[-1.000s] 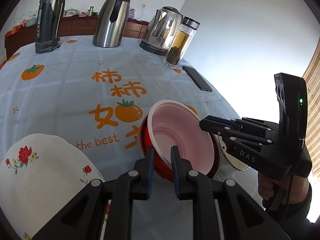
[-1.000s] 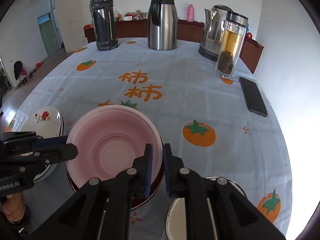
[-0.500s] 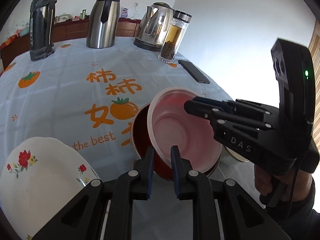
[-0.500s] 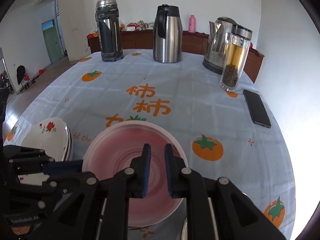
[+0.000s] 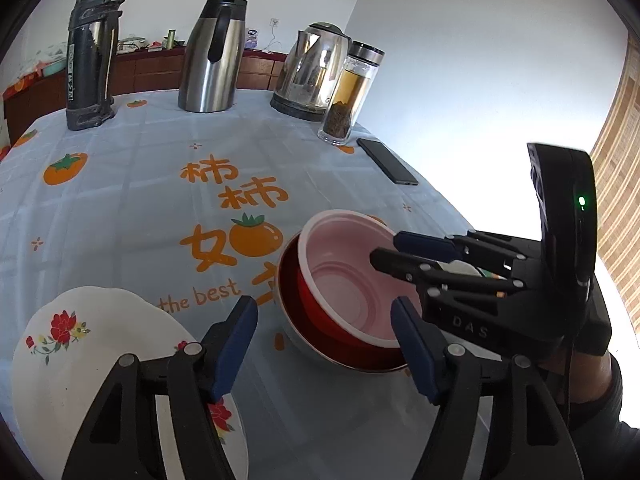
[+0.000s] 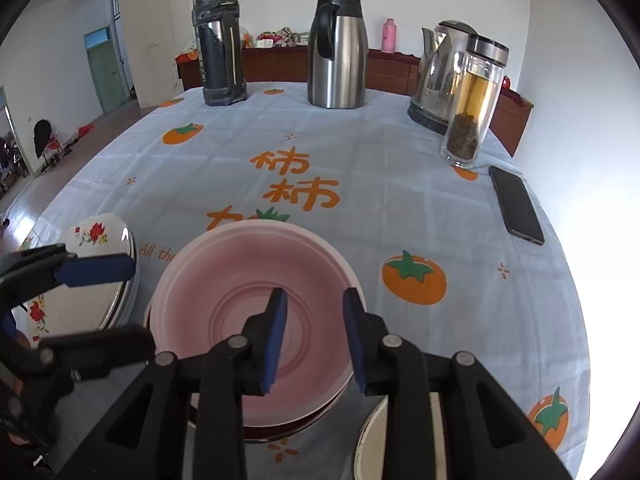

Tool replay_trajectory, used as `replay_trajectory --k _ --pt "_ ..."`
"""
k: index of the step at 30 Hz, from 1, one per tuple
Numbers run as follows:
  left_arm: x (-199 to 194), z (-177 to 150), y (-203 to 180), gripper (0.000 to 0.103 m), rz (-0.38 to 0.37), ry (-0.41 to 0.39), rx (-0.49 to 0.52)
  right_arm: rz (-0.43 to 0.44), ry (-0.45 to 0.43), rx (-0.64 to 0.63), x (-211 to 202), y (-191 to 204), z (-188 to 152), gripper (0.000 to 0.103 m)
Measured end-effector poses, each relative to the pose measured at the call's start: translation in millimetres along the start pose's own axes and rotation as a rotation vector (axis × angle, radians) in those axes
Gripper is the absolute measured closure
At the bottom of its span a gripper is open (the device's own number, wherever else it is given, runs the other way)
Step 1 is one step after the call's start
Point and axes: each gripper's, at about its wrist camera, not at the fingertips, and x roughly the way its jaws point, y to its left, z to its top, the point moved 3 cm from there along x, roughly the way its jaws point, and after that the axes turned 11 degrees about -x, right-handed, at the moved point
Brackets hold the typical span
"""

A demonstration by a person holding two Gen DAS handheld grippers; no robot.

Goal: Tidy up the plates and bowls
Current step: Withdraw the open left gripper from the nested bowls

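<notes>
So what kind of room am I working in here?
Most likely a home dining room: a table under a persimmon-print tablecloth, an electric kettle and a steel thermal carafe standing on it, and a wooden sideboard along the wall behind.

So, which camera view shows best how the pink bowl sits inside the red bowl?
The left wrist view. It shows the pink bowl from the side, resting tilted inside the red bowl, whose inner wall is exposed. In the right wrist view the pink bowl covers nearly everything; only a thin dark red edge shows beneath it.
</notes>
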Motion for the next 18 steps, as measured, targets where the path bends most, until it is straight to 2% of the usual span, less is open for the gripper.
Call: replay_trajectory --k 5,9,15,18 --pt "3.1 -0.6 -3.5 0.032 0.041 -0.023 0.038 0.001 -0.007 -0.005 -1.8 3.7 -1.2 0.064" --pt "9.8 -2.6 -1.2 0.032 0.135 -0.031 0.063 -0.026 -0.032 -0.030 -7.1 9.8 0.8 0.053" --pt "10.8 0.5 11.4 0.032 0.156 -0.028 0.018 -0.102 -0.121 -0.077 -21.4 16.6 13.3 0.037" --pt "10.6 0.8 12.5 0.032 0.153 -0.030 0.014 -0.105 -0.112 -0.071 -16.1 15.2 17.3 0.037"
